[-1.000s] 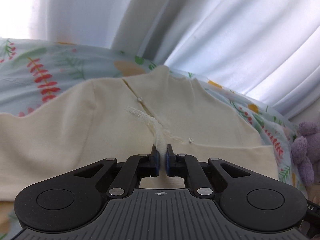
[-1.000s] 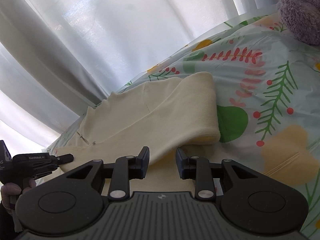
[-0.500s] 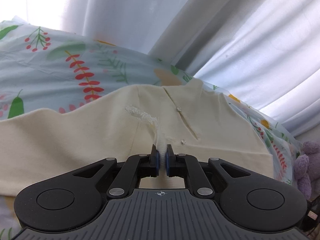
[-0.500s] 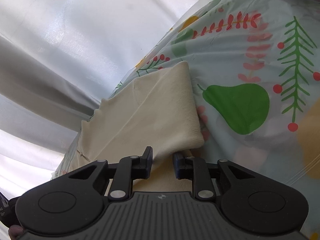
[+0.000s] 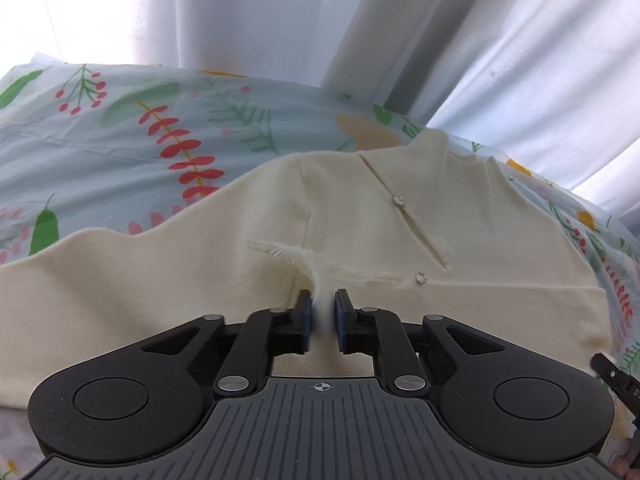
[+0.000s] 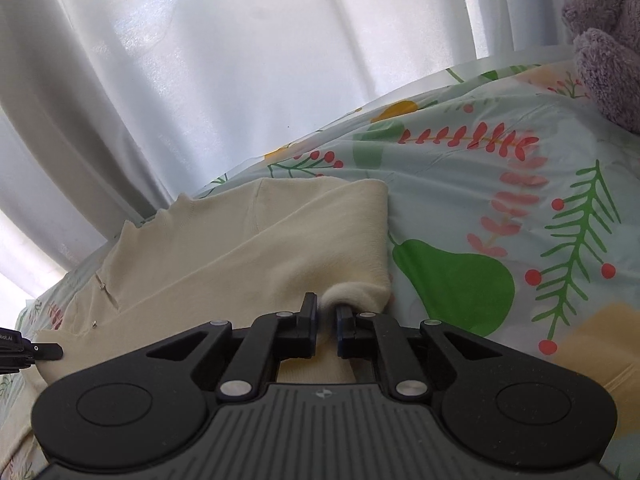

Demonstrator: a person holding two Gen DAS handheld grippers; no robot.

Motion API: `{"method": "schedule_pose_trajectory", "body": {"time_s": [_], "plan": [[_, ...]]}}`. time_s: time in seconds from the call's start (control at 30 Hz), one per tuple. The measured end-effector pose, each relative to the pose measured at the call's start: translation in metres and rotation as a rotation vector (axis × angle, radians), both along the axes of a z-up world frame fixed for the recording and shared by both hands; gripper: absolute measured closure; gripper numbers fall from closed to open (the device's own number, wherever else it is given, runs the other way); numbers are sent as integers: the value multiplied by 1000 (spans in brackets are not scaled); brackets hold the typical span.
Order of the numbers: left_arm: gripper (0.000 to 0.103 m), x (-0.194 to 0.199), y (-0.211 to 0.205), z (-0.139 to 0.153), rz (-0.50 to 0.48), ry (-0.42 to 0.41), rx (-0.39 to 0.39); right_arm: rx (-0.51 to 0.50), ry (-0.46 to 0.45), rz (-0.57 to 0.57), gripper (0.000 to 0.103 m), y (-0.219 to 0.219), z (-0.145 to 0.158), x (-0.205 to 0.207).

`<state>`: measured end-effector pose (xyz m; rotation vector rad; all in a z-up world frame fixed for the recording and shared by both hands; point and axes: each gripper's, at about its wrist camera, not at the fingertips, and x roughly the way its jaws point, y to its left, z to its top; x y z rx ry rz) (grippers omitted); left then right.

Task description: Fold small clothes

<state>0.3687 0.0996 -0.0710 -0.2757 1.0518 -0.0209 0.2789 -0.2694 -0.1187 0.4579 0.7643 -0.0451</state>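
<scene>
A cream small garment (image 5: 400, 240) with tiny buttons and a frayed label lies partly folded on a floral cloth. My left gripper (image 5: 320, 312) sits over its near middle with the jaws a little apart and a ridge of cream fabric loose between them. In the right wrist view the garment (image 6: 248, 256) has a sleeve folded across it. My right gripper (image 6: 327, 316) is shut on the rolled end of that folded sleeve at the garment's right edge.
The floral cloth (image 6: 520, 208) covers the surface. White curtains (image 5: 320, 20) hang right behind it. A purple plush toy (image 6: 600, 56) sits at the far right. The other gripper's tip shows at the left edge of the right wrist view (image 6: 40, 352).
My left gripper's jaws have parted from their pinch on the fabric ridge. My right gripper has closed from open onto the folded sleeve's end.
</scene>
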Motion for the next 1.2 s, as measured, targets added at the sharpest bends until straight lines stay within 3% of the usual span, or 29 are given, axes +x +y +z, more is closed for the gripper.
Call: {"method": "schedule_pose_trajectory", "body": {"time_s": [0.1, 0.17, 0.23, 0.27, 0.3, 0.33, 0.43, 0.53, 0.67, 0.77, 0.97, 1.07, 1.17, 1.2], "plan": [[69, -8, 11, -5, -37, -14, -101, 26, 1, 20, 82, -2, 5, -5], [56, -14, 14, -10, -84, -1, -181, 27, -1, 34, 80, -1, 6, -7], [57, -16, 12, -17, -113, 31, -207, 16, -2, 44, 80, 3, 5, -9], [60, -17, 10, -18, -120, 24, -191, 9, -7, 43, 80, 5, 4, -9], [72, -16, 7, -16, -131, 16, -166, 3, -10, 41, 80, 6, 3, -9], [94, -15, 4, -15, -143, 15, -132, -1, -12, 39, 80, 8, 3, -8], [95, -14, -3, -6, -141, -35, -42, -9, -18, 42, 94, 14, 4, -6], [94, -15, -6, 0, -114, -93, 40, 24, -28, 57, 94, 15, 5, -6], [94, -13, -10, -14, -100, -65, 131, -40, 10, 51, 96, 17, -3, -4], [92, -15, -12, -13, -107, -80, 158, -65, 12, 76, 95, 19, -3, -8], [86, -16, -8, -13, -67, -72, 132, -109, 23, 88, 95, 23, -2, -7], [75, -20, -7, -12, -67, -70, 119, -183, 12, 103, 95, 32, -2, -7], [51, -32, 8, -7, -18, -57, 12, -258, 29, 145, 88, 42, 3, -9], [34, -41, 17, -4, 26, -67, -14, -269, 30, 157, 79, 44, 6, -12]]}}
